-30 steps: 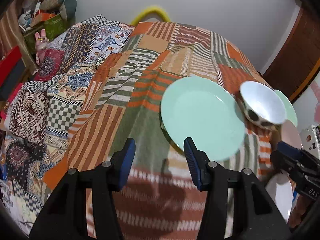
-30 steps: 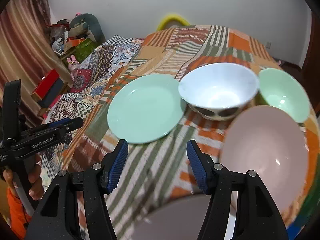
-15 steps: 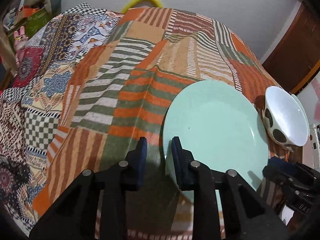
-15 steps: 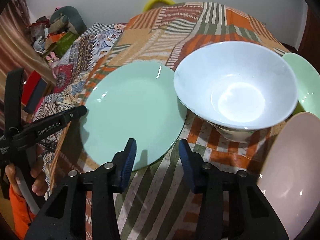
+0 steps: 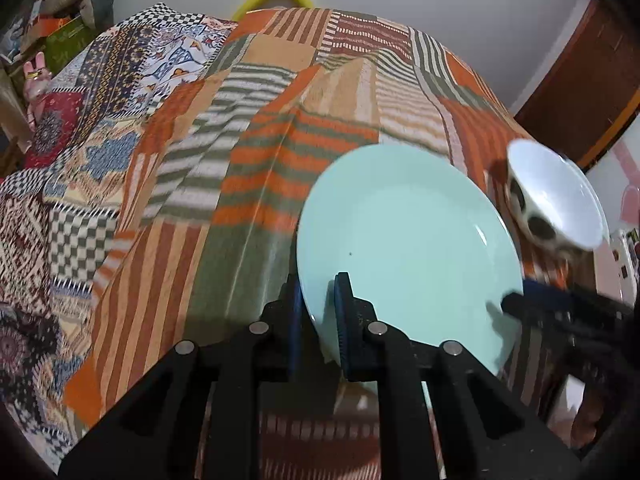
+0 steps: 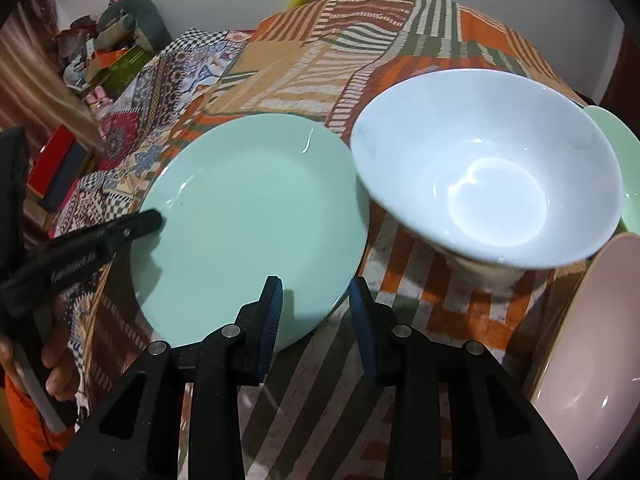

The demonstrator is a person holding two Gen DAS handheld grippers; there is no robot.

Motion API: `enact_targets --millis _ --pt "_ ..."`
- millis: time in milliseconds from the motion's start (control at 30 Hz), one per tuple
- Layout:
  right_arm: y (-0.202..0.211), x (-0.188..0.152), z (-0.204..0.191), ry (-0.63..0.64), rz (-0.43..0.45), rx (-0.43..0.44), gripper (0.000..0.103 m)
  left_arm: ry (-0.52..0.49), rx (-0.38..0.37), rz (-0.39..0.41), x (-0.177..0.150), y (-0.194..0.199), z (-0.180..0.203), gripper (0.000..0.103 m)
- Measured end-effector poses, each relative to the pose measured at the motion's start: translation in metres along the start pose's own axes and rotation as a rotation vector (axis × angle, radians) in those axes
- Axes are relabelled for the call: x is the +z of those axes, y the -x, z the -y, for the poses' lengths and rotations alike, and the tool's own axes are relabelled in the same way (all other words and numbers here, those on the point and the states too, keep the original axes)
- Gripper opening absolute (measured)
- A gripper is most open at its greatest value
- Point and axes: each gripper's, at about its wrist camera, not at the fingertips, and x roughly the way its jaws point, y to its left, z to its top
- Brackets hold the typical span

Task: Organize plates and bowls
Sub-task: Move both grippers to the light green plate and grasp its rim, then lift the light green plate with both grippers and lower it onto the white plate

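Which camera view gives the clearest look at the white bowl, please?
The right wrist view: the white bowl sits close, with its whole rim and inside visible. The left wrist view shows it small and blurred at the right edge, though its dark-spotted outside appears there.

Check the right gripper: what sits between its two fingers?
In the right wrist view, the near rim of the green plate and striped cloth lie between the right gripper fingers; the pads stand apart, having just narrowed, touching nothing.
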Motion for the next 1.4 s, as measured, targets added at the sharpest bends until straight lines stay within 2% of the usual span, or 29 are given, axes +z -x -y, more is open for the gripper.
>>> enact_targets --millis 267,433,500,567,767,933,1000,1100,1200,1400 --pt "0.006 -0.016 -0.008 0.058 -0.027 0.038 0.032 0.051 -0.027 -0.035 -0.065 0.038 0.0 0.017" --pt "0.008 -0.025 -0.014 0.099 -0.044 0.063 0.032 0.039 -0.012 -0.055 -0.084 0.049 0.003 0.019" --pt "0.007 -0.027 -0.016 0.117 -0.049 0.061 0.031 0.052 -0.007 -0.071 -0.083 0.047 -0.002 0.019" --pt "0.004 -0.024 -0.013 0.106 -0.054 0.063 0.03 0.05 0.029 -0.06 -0.079 0.046 -0.005 0.019" --pt "0.002 -0.017 -0.011 0.088 -0.05 0.059 0.03 0.043 0.055 -0.045 -0.061 0.037 -0.011 0.019" --pt "-0.005 -0.012 -0.015 0.085 -0.053 0.072 0.03 0.074 -0.01 -0.063 -0.051 0.019 -0.018 0.02" --pt "-0.007 -0.012 -0.018 0.094 -0.056 0.073 0.028 0.074 -0.011 -0.061 -0.05 0.018 -0.017 0.021" --pt "-0.007 -0.013 -0.021 0.103 -0.048 0.052 0.027 0.081 -0.01 -0.057 -0.051 0.02 -0.017 0.021" --pt "-0.002 -0.013 -0.017 0.081 -0.046 0.078 0.025 0.078 0.006 -0.046 -0.055 0.028 -0.014 0.021" --pt "0.017 -0.016 -0.016 0.076 -0.01 0.093 0.025 0.024 0.048 0.019 -0.059 0.06 0.004 0.021"
